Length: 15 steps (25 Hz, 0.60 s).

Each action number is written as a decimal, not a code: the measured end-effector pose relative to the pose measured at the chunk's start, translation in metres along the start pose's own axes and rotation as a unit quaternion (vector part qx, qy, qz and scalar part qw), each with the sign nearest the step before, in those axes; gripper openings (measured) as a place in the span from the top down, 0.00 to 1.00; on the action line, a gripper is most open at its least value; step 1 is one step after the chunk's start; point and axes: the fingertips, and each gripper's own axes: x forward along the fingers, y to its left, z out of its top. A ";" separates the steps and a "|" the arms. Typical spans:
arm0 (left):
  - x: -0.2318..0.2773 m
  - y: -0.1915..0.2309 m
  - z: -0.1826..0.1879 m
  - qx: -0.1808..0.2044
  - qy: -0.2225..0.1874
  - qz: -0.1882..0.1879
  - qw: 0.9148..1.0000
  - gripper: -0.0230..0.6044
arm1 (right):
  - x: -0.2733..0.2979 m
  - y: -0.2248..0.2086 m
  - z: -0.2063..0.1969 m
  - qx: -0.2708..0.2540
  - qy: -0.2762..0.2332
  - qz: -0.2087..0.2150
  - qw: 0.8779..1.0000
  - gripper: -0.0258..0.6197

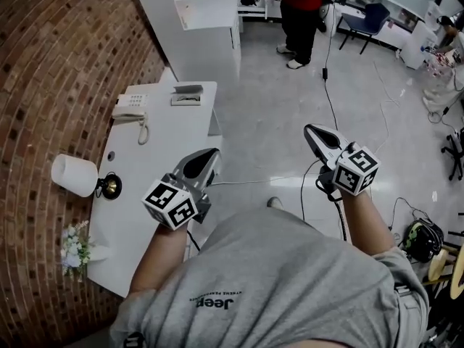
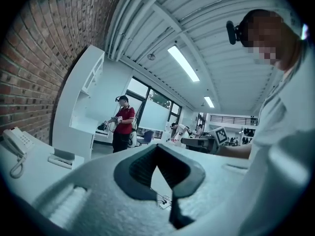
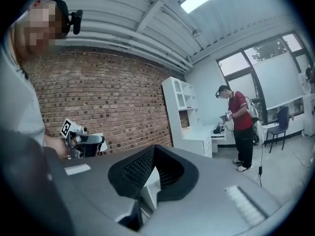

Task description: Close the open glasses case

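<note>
Standing at a white table (image 1: pixel 163 147) set along a brick wall (image 1: pixel 58 64), with a gripper in each hand. Shows, on the table from 8 o'clock round to 11, flowers (image 1: pixel 72 246), a lamp (image 1: pixel 74 175) at 9, a phone (image 1: pixel 130 107) at 10 and, just right of the phone near the far corner, the case (image 1: pixel 187 94), lid raised and well apart from both grippers.

Holds the left gripper (image 1: pixel 210 154) just left of centre, over the table's right edge, aimed toward 1 o'clock. Has its jaws clenched tip to tip, nothing caught between them, only floor seen through the gap behind the tips. Catches the case at 8 o'clock in the left gripper view too, on the tabletop just right of the phone.

Takes in a white cabinet (image 1: pixel 206 27) at 12 o'clock and a person in red (image 1: pixel 301 6) at 1, standing on the grey floor (image 1: pixel 268 107) with a device in hand.

Holds the right gripper (image 1: pixel 312 130) at 2 o'clock above the floor, aimed toward 11, jaws likewise shut tight and empty.

Rounds off at the right with a blue chair (image 1: pixel 370 20) between 1 and 2 o'clock and cables (image 1: pixel 328 96) trailing over the floor.
</note>
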 end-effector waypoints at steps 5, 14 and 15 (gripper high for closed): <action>0.093 0.021 0.021 -0.004 -0.009 0.015 1.000 0.97 | 0.022 -0.092 0.023 -0.010 0.011 0.018 1.000 0.95; 0.196 0.067 0.046 -0.003 -0.009 0.037 0.999 0.97 | 0.062 -0.194 0.043 -0.008 0.025 0.034 0.999 0.95; 0.202 0.072 0.046 -0.004 -0.006 0.038 0.999 0.97 | 0.067 -0.200 0.043 -0.007 0.027 0.035 0.999 0.95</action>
